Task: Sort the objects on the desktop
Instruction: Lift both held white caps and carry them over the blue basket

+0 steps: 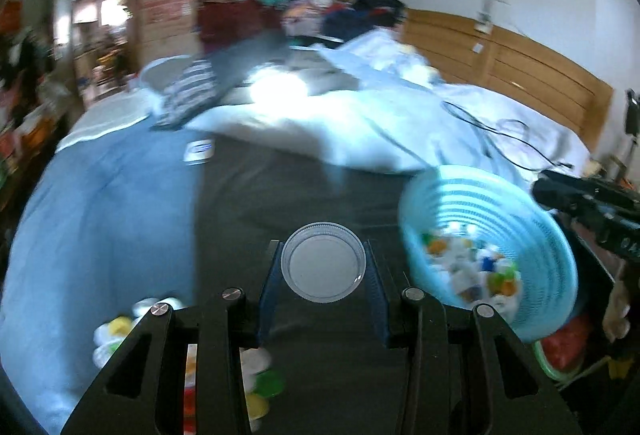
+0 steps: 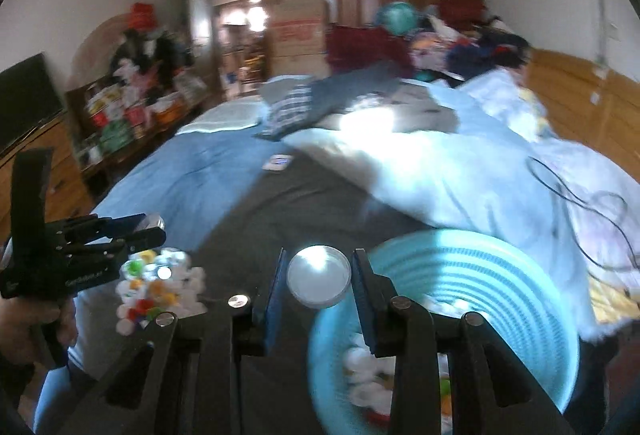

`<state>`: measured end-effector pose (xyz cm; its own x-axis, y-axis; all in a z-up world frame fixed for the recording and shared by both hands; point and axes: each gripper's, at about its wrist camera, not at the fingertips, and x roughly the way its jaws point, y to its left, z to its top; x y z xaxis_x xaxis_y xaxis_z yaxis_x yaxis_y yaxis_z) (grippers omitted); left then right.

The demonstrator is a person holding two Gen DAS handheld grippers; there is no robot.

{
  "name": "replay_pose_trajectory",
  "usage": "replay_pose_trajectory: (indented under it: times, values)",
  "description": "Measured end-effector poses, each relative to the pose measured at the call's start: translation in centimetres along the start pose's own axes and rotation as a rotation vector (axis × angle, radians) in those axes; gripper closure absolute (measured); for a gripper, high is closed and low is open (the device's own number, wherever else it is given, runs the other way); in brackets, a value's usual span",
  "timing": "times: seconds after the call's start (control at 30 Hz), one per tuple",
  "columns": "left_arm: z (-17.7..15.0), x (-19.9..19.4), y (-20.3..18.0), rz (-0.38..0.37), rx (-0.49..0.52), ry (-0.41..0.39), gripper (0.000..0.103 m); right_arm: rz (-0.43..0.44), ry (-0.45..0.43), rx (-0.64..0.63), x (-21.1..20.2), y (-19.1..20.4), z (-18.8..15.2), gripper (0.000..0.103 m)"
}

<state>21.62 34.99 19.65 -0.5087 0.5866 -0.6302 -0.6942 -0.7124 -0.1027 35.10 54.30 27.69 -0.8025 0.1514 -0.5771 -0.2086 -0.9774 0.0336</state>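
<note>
From the left wrist view, the left gripper [image 1: 323,267] is clamped on a clear round lid [image 1: 323,262], held above the dark cloth [image 1: 280,203] on the bed. To its right stands a light blue basket [image 1: 480,203], tilted in this view, already holding a heap of mixed caps. A pile of loose caps [image 1: 116,331] lies low on the left, not yet sorted, so I judge the job partly done.

From the right wrist view, the right gripper [image 2: 319,281] grips another clear lid [image 2: 319,275] right at the basket's [image 2: 500,267] near rim. White and coloured caps show inside. The unsorted pile [image 2: 160,287] sits well to the left, just beside the left gripper [image 2: 150,225].
</note>
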Motion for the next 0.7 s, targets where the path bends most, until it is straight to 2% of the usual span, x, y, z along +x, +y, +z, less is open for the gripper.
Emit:
replay_pose_trajectory:
  times: [0.2,0.4,0.53,0.7]
  values:
    - [2.2,3.0,-6.6,-0.097,0.089,0.056,0.069,-0.080,0.030,0.071,-0.8,-5.3,-1.2,0.068]
    - [3.1,5.4,-12.1,-0.159,0.167,0.101,0.069,-0.109,0.053,0.113,-1.0,-8.1,-2.7,0.068]
    - [3.4,6.7,-14.6,-0.183,0.201,0.128,0.069,-0.117,0.073,0.137,-0.7,-9.5,-3.7,0.068]
    - [2.9,7.5,-15.6,-0.188,0.212,0.159,0.069,-0.114,0.099,0.160,0.2,-10.4,-4.7,0.068]
